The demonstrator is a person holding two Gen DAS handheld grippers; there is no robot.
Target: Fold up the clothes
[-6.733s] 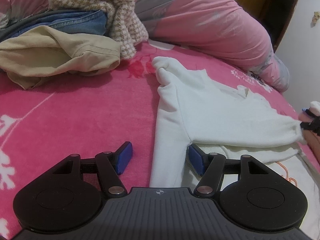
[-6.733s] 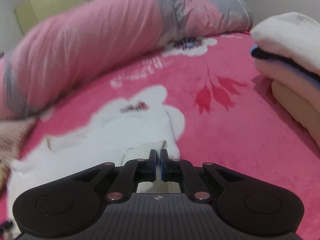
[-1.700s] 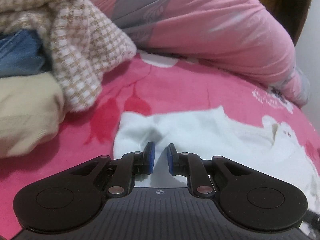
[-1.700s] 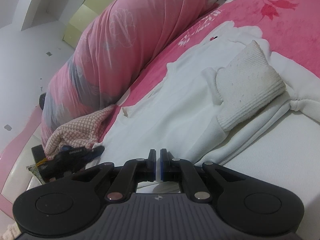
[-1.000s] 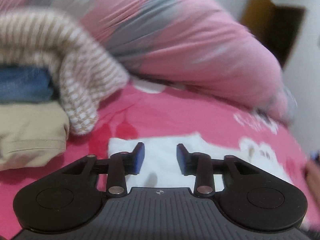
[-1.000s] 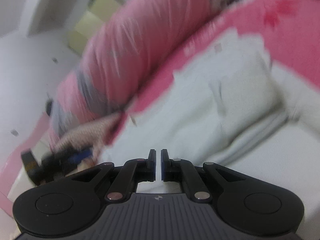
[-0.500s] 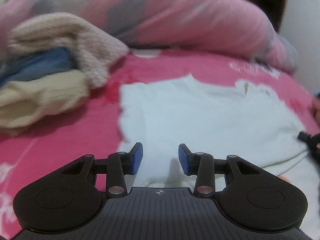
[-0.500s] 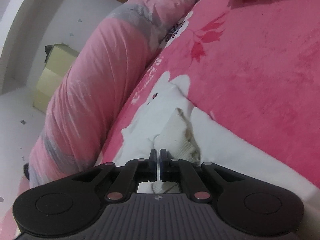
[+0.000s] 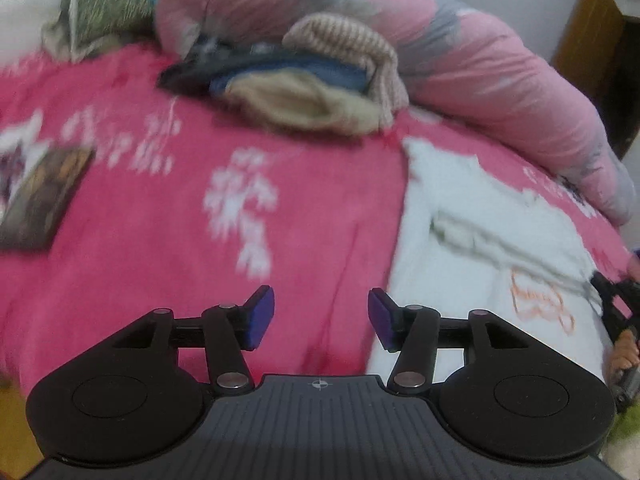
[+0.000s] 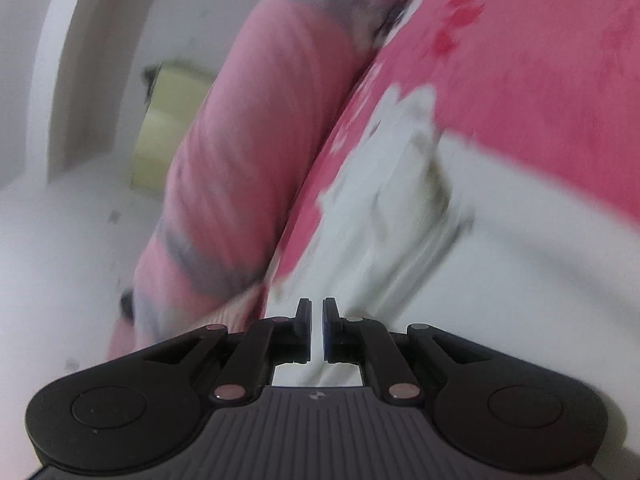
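Swung off the white sweater [image 9: 492, 240], left claw [image 9: 321, 318] has been opening, empty; right claw [image 10: 317, 330] clenched, empty.

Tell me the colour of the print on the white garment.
Orange, an outlined design on the white garment; it shows best in the left wrist view, though blurred.

The left gripper [image 9: 321, 317] hangs tilted downward with its jaws parted about halfway – they've just been opening, and nothing sits between the blue pads [image 9: 260, 316]. The right gripper [image 10: 317, 330] points nearly level, jaws drawn almost together with just a thin slit between them – no cloth pinched in there as far as the view shows.
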